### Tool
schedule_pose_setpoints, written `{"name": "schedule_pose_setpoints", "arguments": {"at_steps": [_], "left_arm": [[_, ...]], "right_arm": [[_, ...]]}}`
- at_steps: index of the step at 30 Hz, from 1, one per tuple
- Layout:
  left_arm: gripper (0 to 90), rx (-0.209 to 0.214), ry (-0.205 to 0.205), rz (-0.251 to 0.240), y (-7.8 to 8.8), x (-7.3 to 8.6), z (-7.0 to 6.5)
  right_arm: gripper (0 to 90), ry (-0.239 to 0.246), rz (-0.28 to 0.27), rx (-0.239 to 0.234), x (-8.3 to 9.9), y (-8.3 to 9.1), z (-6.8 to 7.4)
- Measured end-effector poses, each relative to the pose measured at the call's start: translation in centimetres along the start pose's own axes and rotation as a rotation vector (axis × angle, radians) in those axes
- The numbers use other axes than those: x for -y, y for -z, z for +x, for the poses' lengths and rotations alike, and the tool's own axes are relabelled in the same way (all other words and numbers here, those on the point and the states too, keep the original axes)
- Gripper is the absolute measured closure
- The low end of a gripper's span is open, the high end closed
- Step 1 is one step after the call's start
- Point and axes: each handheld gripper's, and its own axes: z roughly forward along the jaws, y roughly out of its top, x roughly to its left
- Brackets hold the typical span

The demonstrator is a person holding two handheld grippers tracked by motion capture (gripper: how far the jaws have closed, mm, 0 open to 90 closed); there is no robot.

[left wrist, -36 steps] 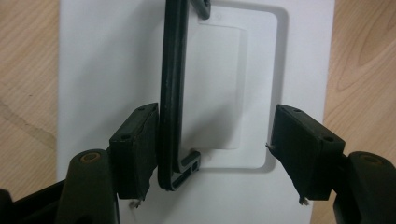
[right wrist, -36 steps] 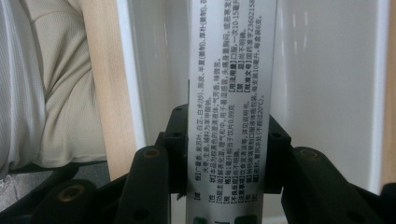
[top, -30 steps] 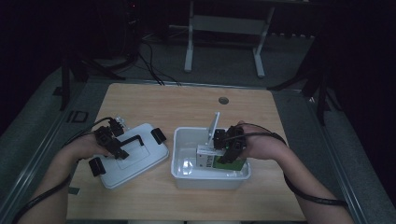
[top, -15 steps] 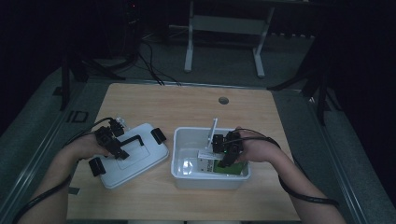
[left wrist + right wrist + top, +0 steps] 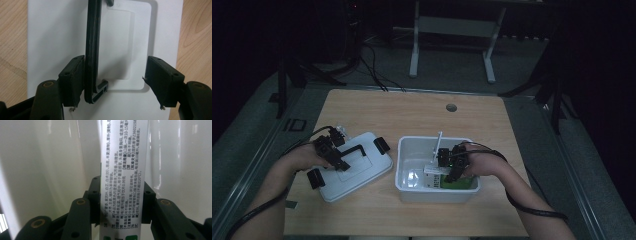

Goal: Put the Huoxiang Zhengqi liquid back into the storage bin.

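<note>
Between the right gripper's point(image 5: 121, 202) jaws stands the printed carton point(image 5: 121, 170), clamped

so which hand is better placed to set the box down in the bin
Right. The right gripper is shut on the box and reaches into the white bin. The left gripper is over at the lid, one pad against its black handle.

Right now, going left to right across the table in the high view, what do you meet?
Left gripper → white lid with its black handle → white bin → right gripper, shut on the green-and-white box inside the bin.
</note>
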Motion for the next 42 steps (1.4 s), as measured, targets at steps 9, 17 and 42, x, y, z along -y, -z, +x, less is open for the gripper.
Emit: {"name": "schedule_pose_setpoints", "arguments": {"at_steps": [9,17,42], "left_arm": [[33.7,-0.004,-0.002,0.003,0.1,0.1,0.1],[33.7,-0.004,-0.002,0.0,0.2,0.0,-0.1],[35.2,-0.027,-0.013,-0.017,0.9,-0.4,-0.3]], "right_arm": [[63.2,0.004,0.013,-0.016,-0.1,-1.1,-0.1],[62.0,0.002,0.027,-0.018,0.0,-1.1,-0.1],[54.6,-0.022,-0.047,0.027,1.7,5.1,0.6]]}}
